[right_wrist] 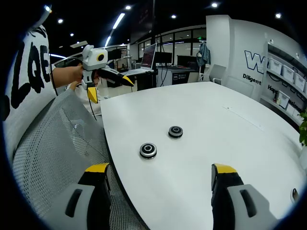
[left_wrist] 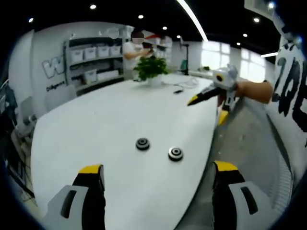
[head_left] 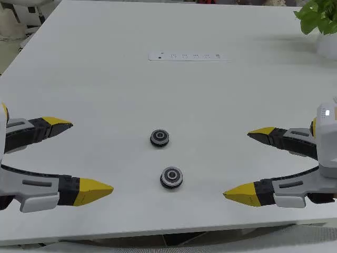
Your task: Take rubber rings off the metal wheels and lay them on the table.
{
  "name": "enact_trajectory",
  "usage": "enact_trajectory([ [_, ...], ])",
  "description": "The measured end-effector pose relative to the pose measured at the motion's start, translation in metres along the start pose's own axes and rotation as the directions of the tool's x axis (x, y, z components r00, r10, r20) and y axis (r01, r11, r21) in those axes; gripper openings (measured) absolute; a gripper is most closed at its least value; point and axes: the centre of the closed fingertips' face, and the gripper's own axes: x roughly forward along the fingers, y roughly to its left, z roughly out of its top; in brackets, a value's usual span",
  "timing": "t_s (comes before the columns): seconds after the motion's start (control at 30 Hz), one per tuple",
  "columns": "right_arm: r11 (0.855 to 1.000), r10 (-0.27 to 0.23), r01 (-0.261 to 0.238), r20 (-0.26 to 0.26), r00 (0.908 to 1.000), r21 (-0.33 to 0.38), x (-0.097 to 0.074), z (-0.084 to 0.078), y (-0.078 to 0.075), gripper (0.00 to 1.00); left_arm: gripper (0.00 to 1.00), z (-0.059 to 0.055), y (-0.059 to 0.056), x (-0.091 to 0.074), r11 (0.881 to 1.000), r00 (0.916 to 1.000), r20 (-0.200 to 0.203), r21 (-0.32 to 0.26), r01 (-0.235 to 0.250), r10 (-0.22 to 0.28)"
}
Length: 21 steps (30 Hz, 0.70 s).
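Two small metal wheels with black rubber rings lie flat on the white table: one farther [head_left: 159, 138] [left_wrist: 142, 143] [right_wrist: 175, 132], one nearer the front edge [head_left: 171, 177] [left_wrist: 175, 154] [right_wrist: 148, 150]. My left gripper [head_left: 84, 156] [left_wrist: 158, 172] is open at the left, well clear of both wheels, its yellow tips pointing right. My right gripper [head_left: 247, 163] [right_wrist: 158, 172] is open at the right, tips pointing left, also apart from the wheels. Nothing is between either pair of jaws. The right gripper [left_wrist: 206, 103] comes into the left gripper view, and the left gripper [right_wrist: 112, 79] into the right gripper view.
A white power strip [head_left: 188, 56] is set into the table farther back. A potted plant [head_left: 318, 18] [left_wrist: 151, 69] stands at the far right corner. The table's front edge [head_left: 168, 232] runs just below the grippers. A person stands by shelves [left_wrist: 96, 64] in the background.
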Motion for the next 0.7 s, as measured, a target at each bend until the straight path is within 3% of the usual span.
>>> enact_trajectory([
  [0.7, 1.0, 0.003, -0.003, -0.004, 1.0, -0.009, -0.001, 0.0007, 0.0024, 0.83, 0.95, 0.0002, 0.0033, -0.0022, 1.0, 0.9999, 0.002, 0.003, -0.011, 0.011],
])
